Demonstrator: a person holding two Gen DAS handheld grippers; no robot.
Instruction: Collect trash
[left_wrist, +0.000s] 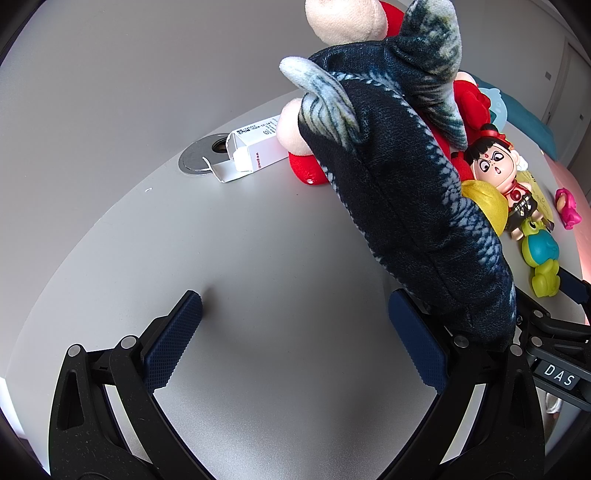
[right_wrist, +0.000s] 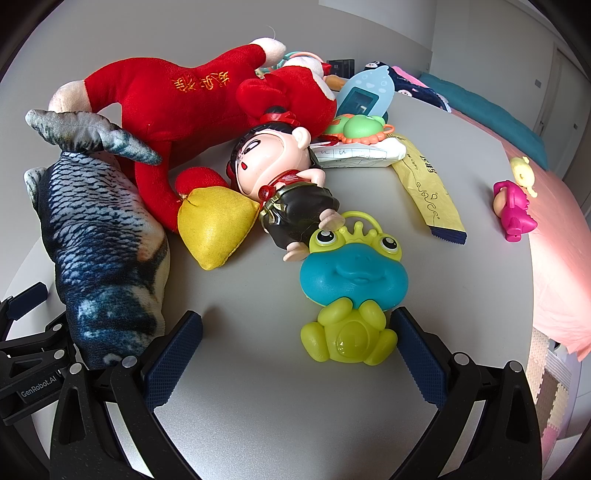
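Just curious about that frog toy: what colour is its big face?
The frog toy has a teal-blue face on a lime-green body, clearest in the right wrist view.

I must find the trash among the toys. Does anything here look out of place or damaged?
Yes. A white carton lies on its side behind the fish plush, its end flaps torn open. A crumpled paper and a yellow wrapper lie flat behind the doll. Among toys, these three look like trash.

Fish plush (right_wrist: 99, 251) left of doll (right_wrist: 284, 184), frog toy (right_wrist: 351, 288) before doll, wrapper (right_wrist: 428, 184) right.
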